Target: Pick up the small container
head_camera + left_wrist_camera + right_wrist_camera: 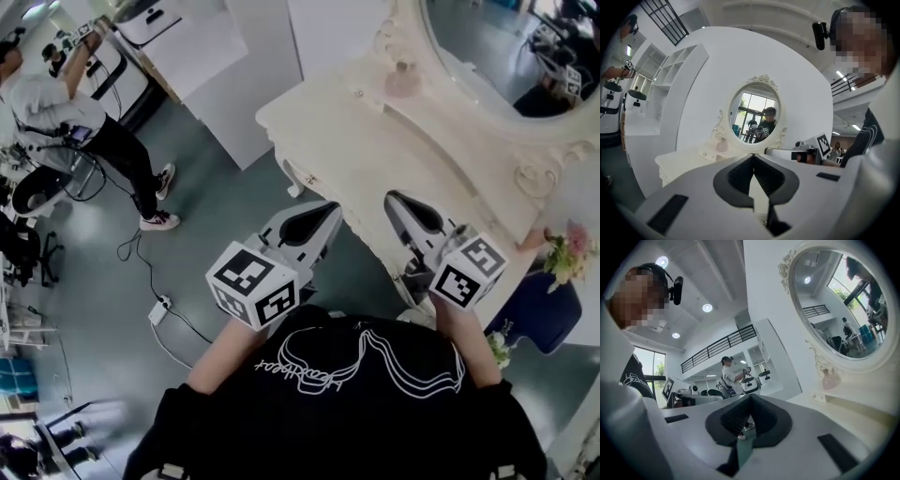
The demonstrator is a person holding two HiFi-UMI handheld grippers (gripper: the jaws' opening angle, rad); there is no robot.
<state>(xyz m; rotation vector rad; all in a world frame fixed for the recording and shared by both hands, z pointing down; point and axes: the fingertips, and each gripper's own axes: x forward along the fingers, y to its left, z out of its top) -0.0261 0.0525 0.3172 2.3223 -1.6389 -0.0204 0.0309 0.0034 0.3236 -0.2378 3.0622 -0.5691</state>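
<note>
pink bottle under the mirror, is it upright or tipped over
Upright: the pink bottle stands on its base with its neck pointing up, on the small shelf under the mirror.

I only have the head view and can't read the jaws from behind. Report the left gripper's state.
Observer: The left gripper is shut, jaws together with nothing between them.
Operator: Now give me the right one.
Observer: The right gripper is shut too, and empty.
Operator: Tell me which one is aimed at the small container.
Observer: Neither. The small container lies left of the jaw line in the left gripper view, and well right of it in the right gripper view.
</note>
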